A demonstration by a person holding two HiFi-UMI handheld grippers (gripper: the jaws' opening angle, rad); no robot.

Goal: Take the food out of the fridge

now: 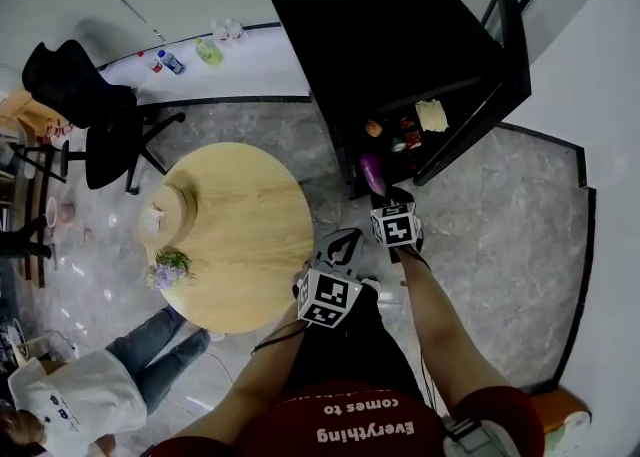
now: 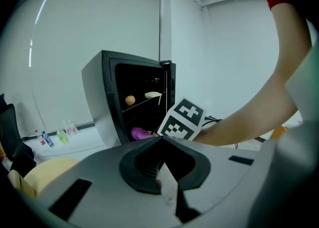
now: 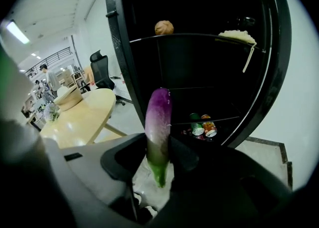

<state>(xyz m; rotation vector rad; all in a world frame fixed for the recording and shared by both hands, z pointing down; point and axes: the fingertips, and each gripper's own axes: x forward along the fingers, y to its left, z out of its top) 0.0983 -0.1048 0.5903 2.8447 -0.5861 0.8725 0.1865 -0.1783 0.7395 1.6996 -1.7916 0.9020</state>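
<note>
A black fridge [image 1: 400, 35] stands with its door [image 1: 495, 85] swung open. My right gripper [image 1: 383, 195] is shut on a purple eggplant [image 1: 373, 173] with a green stem end, just outside the fridge's lower opening. In the right gripper view the eggplant [image 3: 158, 122] stands upright between the jaws of that gripper [image 3: 158, 144]. Inside, a round brown food [image 3: 164, 27] and a pale flat food [image 3: 238, 35] lie on the upper shelf, with cans [image 3: 202, 126] lower down. My left gripper [image 1: 340, 243] hangs shut and empty near the table's edge; its jaws meet at the tips [image 2: 162, 139].
A round wooden table [image 1: 240, 245] stands left of the fridge, bearing a pale bowl [image 1: 160, 215] and a small bunch of flowers [image 1: 170, 267]. A black office chair [image 1: 90, 105] is beyond it. A person [image 1: 80, 395] sits low at the left. Bottles [image 1: 160, 62] line the far wall.
</note>
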